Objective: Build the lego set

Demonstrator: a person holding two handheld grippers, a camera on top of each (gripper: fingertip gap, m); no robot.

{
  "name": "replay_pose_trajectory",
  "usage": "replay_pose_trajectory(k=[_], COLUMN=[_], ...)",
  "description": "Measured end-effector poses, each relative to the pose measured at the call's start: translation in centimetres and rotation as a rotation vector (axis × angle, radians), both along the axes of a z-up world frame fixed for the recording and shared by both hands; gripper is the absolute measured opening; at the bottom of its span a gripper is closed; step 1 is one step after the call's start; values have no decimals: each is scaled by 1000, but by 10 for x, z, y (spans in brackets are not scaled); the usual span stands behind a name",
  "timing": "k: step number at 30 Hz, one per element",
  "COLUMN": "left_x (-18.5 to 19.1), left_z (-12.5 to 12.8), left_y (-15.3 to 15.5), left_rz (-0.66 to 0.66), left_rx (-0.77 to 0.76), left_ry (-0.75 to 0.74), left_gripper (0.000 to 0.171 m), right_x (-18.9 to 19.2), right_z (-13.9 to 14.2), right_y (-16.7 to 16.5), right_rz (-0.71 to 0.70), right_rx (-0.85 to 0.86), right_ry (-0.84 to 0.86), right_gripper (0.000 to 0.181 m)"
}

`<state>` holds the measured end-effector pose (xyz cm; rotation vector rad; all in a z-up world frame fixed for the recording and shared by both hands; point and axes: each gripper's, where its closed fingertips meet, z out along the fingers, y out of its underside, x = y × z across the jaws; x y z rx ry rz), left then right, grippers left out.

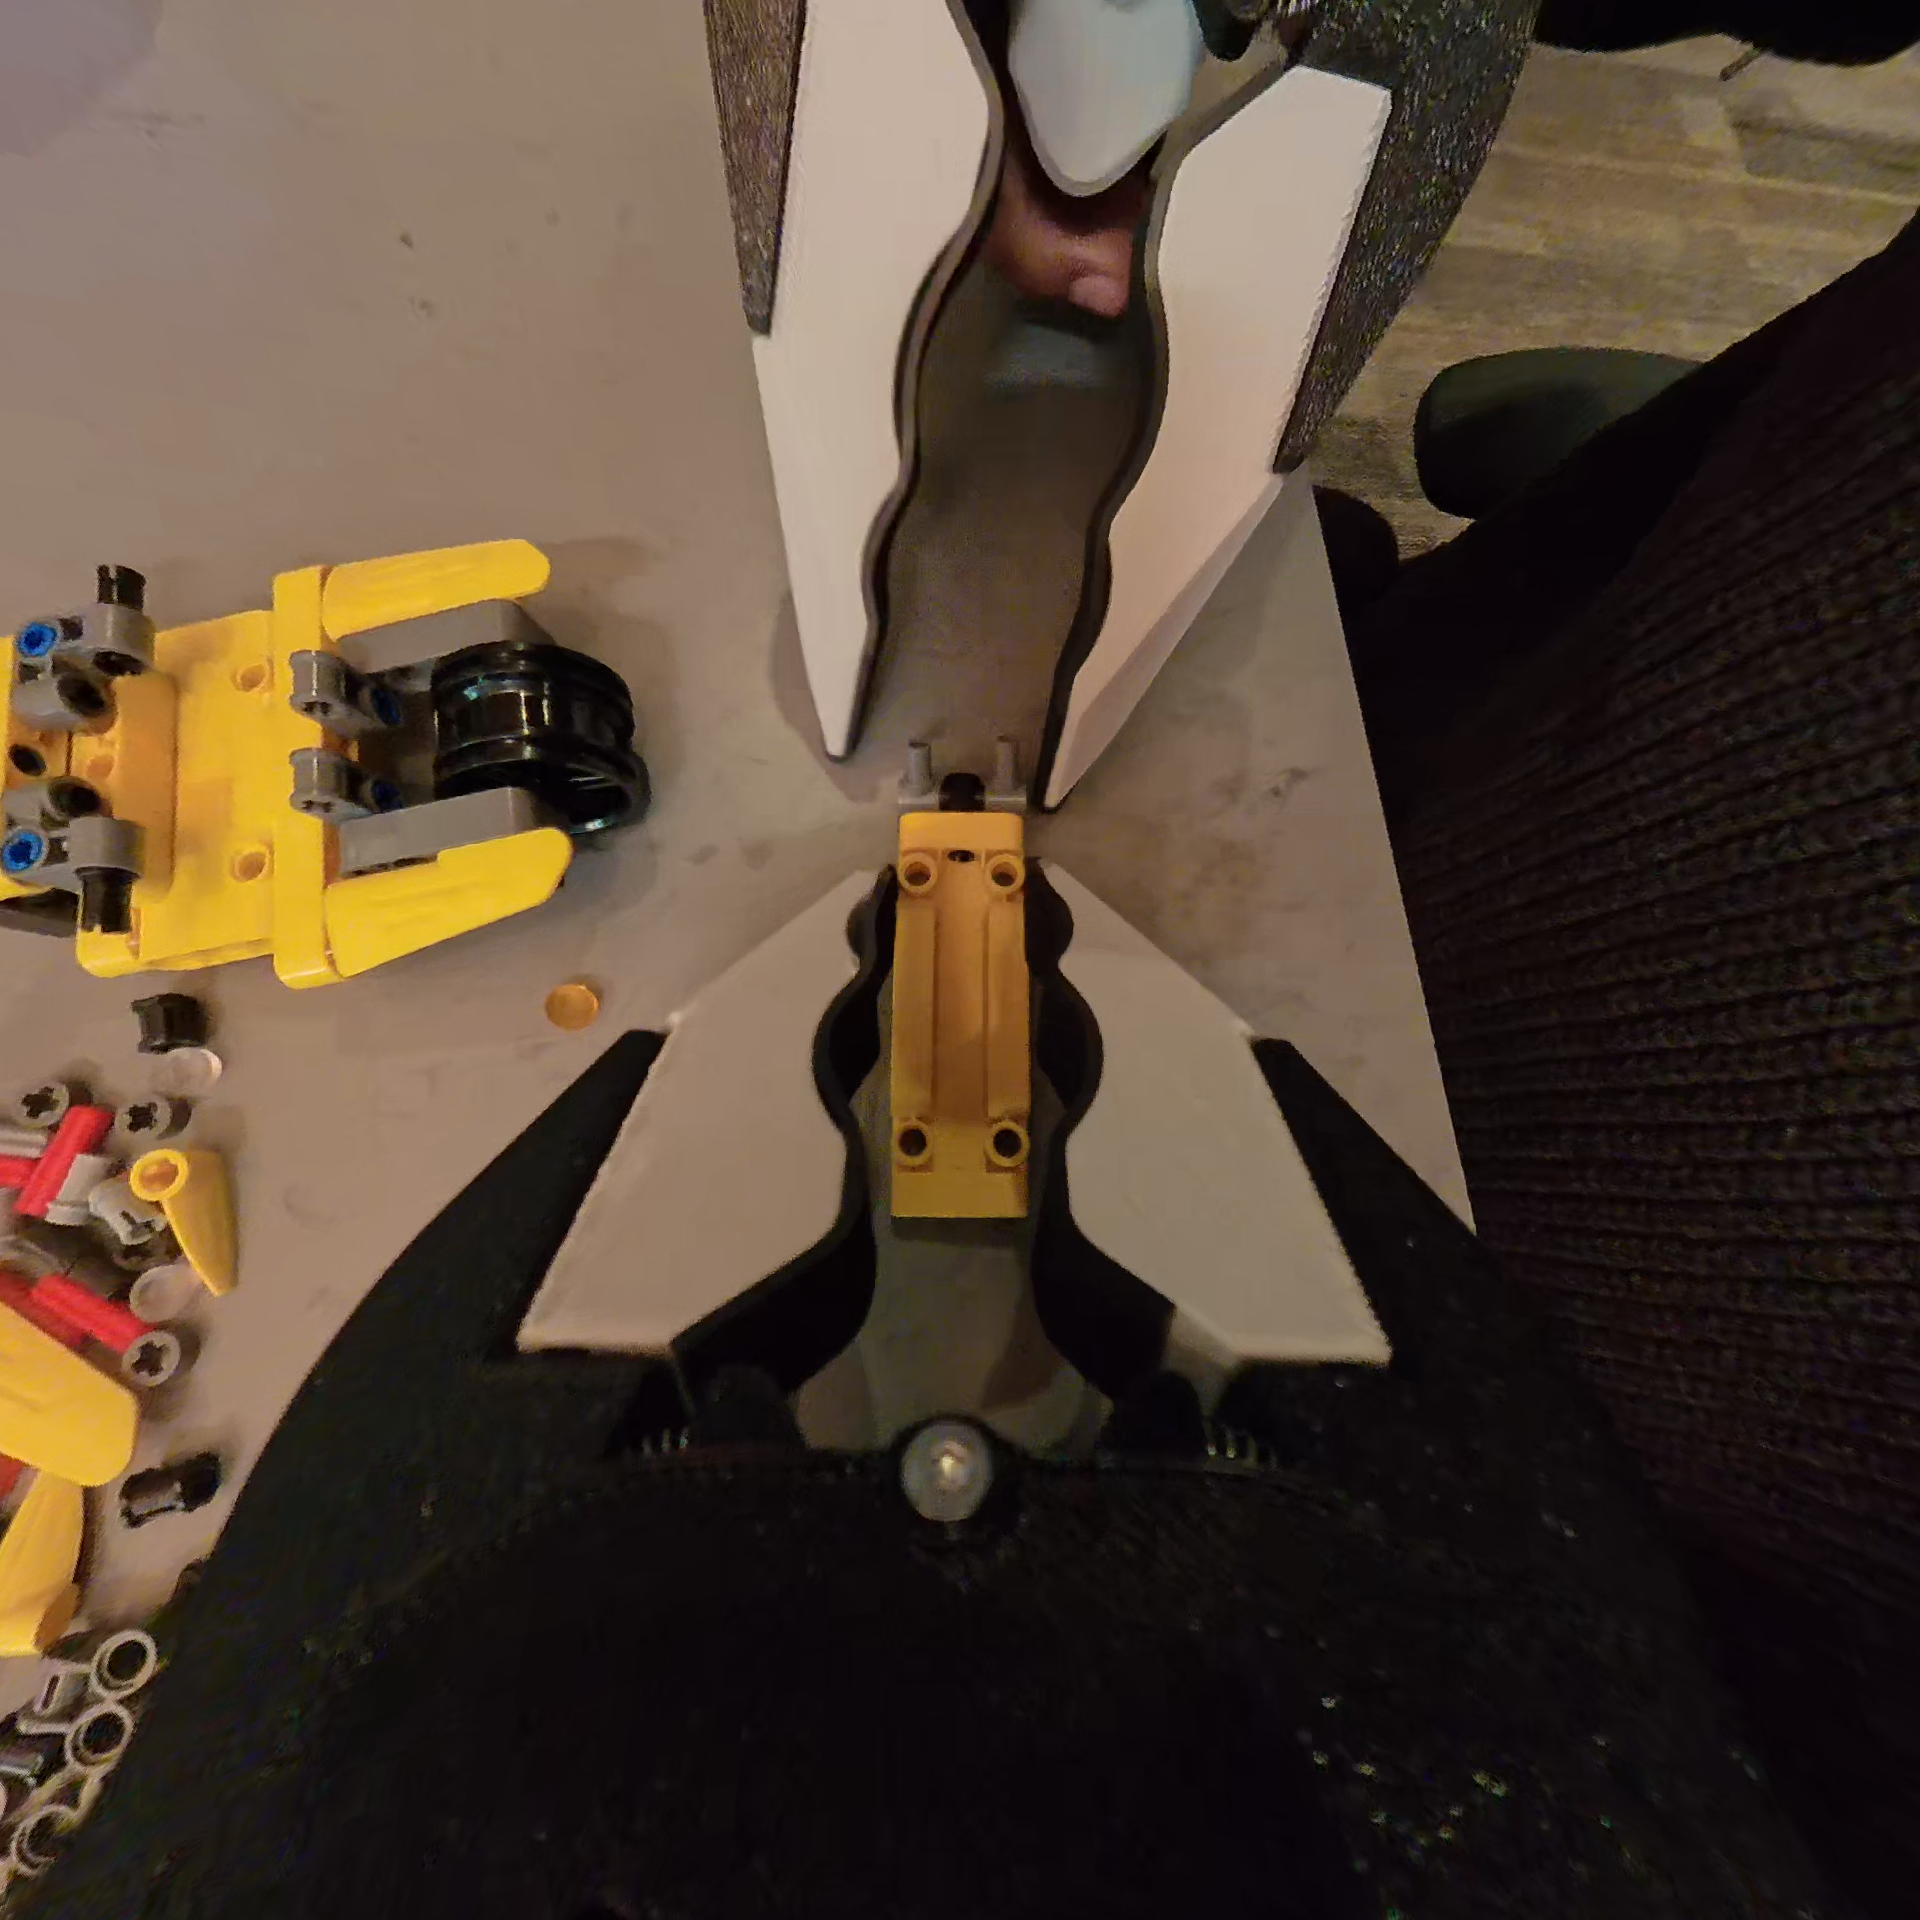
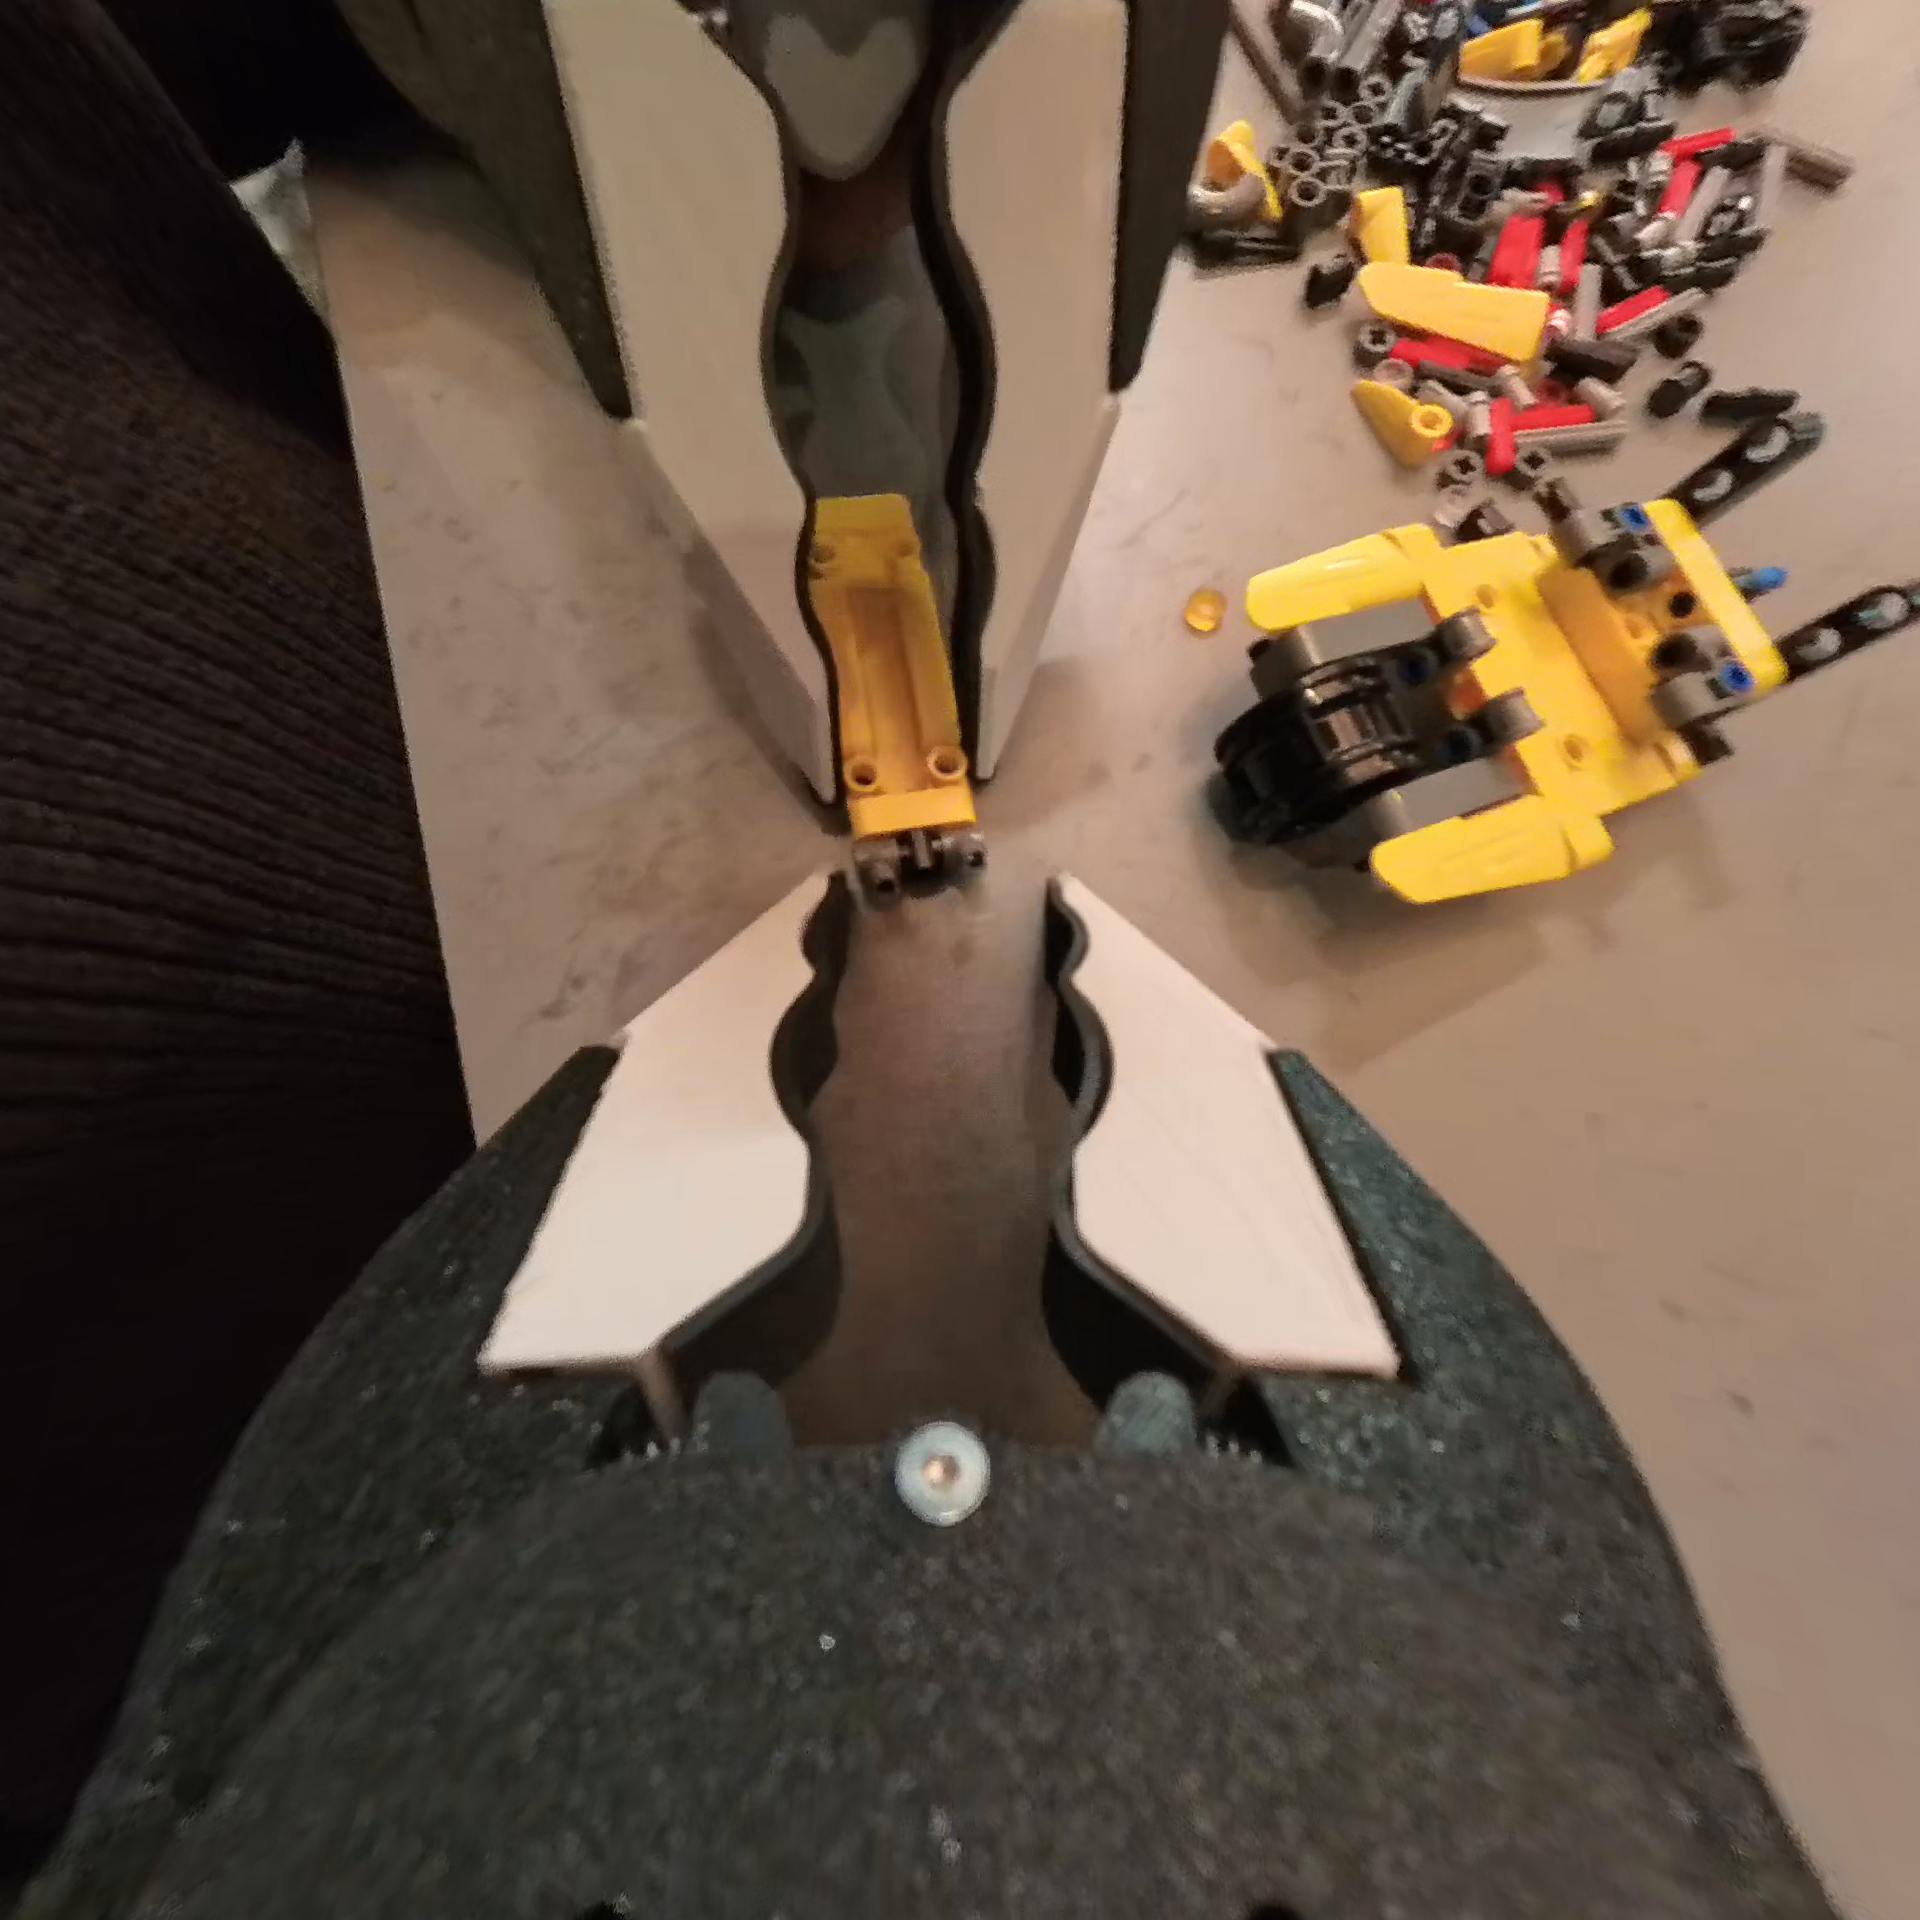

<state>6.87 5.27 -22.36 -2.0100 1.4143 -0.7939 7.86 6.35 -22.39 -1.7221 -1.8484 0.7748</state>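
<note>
My left gripper point(image 1: 961, 878) is shut on a long yellow brick panel point(image 1: 961, 1018) and holds it lengthwise between its fingers, just above the grey table point(image 1: 416, 312). A small grey connector with pins point(image 1: 961, 795) sits on the panel's far end. My right gripper point(image 1: 945, 774) comes in from the opposite side, open and empty, its fingertips flanking that connector. In the right wrist view my right gripper point(image 2: 943, 899) stands open just before the connector point(image 2: 920, 857), with the panel point(image 2: 899, 665) clamped in my left gripper point(image 2: 904, 784).
A part-built yellow vehicle with a black wheel point(image 1: 312, 769) point(image 2: 1455, 707) lies on the table. A pile of loose red, yellow, grey and black parts point(image 1: 104, 1247) point(image 2: 1507, 260) lies beyond it. A small round orange stud point(image 1: 572, 1006) lies alone. Dark ribbed fabric point(image 1: 1662, 935) borders the table edge. The tips of both grippers are at nearly the same place.
</note>
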Motion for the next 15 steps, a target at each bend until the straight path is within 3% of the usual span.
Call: replay_pose_trajectory(k=[7, 15], left_x=[0, 0], left_z=[0, 5], left_y=[-1, -1], left_rz=[10, 17], left_rx=[28, 31], left_ry=[9, -25], left_gripper=[23, 38], right_x=[13, 18], right_z=[0, 1], right_y=[10, 11], right_rz=[-107, -174], right_rx=[-5, 18], right_ry=[41, 50], right_gripper=[48, 58])
